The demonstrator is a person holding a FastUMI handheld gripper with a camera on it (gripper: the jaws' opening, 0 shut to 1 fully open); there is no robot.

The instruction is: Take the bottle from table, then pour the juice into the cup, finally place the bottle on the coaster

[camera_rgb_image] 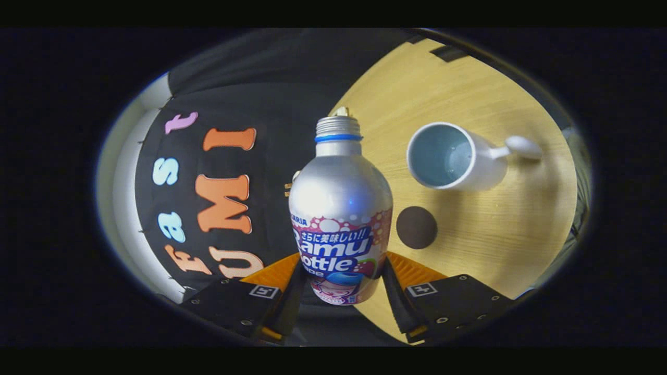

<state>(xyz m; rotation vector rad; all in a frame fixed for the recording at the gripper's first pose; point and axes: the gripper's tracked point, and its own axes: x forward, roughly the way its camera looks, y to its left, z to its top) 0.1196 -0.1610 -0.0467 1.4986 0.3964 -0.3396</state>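
The gripper [341,278] clamps both fingers on the uncapped bottle [340,208], held tilted above the table [469,94], with the cup [449,156] and coaster [416,227] beyond, mid-table.

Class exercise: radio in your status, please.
Gripper shut on bottle, held tilted, cap off. Cup and coaster beyond on table. Nothing between.
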